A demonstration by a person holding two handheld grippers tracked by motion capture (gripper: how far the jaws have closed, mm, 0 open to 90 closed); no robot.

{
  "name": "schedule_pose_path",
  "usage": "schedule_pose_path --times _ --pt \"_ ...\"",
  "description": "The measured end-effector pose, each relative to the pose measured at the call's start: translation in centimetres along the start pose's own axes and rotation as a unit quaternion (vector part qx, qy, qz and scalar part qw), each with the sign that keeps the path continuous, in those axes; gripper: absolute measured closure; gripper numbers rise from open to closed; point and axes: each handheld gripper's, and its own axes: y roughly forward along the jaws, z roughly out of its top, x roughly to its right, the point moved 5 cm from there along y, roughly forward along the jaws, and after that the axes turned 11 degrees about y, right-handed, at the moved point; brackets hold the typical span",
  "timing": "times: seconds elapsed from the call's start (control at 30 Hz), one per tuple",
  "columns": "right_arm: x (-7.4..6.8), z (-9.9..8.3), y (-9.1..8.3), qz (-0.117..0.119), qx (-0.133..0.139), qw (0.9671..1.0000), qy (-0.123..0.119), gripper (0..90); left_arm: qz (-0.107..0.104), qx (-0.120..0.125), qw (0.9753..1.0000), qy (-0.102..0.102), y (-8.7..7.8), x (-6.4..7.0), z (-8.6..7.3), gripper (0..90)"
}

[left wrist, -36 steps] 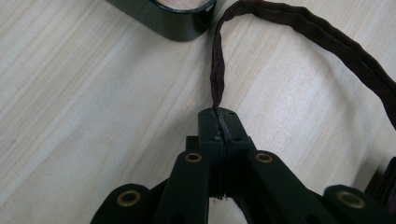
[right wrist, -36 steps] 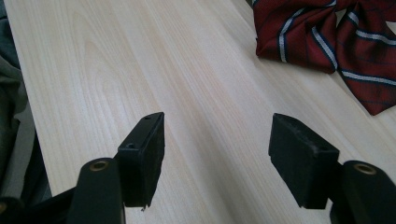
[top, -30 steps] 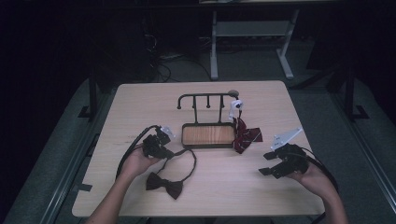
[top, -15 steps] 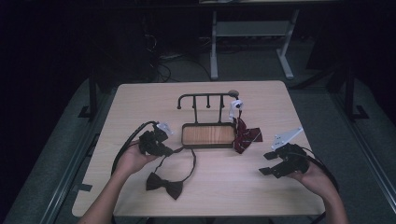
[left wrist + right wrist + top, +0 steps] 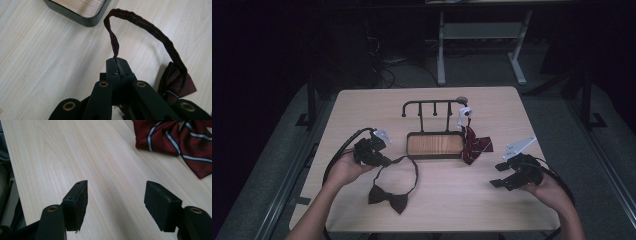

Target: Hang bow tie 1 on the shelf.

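A: Item one, the table (image 5: 362, 120)?
B: Light wood top, seen from above, dark floor round it.

A: Item two, the stand?
B: A black rack (image 5: 432, 106) with pegs rose behind a dark-rimmed wooden tray (image 5: 434, 145), at mid-table. The tray's corner (image 5: 80, 10) also showed in the left gripper view.

A: Item three, the dark bow tie?
B: The dark bow tie (image 5: 387, 198) lay on the table toward the person's side, in front of the tray. Its strap (image 5: 404, 165) arched up from the bow to the left gripper. In the left gripper view the strap (image 5: 145, 27) read as dark maroon, the bow (image 5: 178, 83) lying to the right.

A: Item four, the left gripper?
B: The left gripper (image 5: 382, 159), in the left hand (image 5: 343, 169), had its jaws pressed together on the strap's end; same in its own view (image 5: 117, 65).

A: Item five, the right gripper?
B: The right gripper (image 5: 500, 175), in the right hand (image 5: 546, 189), was low over the table with jaws wide apart and nothing between them (image 5: 116, 202).

A: Item six?
B: A red striped tie (image 5: 474, 145) lay against the tray's right end, beside a small white object (image 5: 465, 114) on the rack. Its stripes (image 5: 175, 137) showed ahead of the right gripper.
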Motion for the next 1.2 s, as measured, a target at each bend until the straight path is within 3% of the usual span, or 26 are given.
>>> schedule_pose_path --times 1.2 --pt "0.0 -0.1 -0.2 0.005 0.005 1.0000 0.005 34.4 0.003 0.006 0.9993 0.038 -5.9 0.8 2.0 89.8"
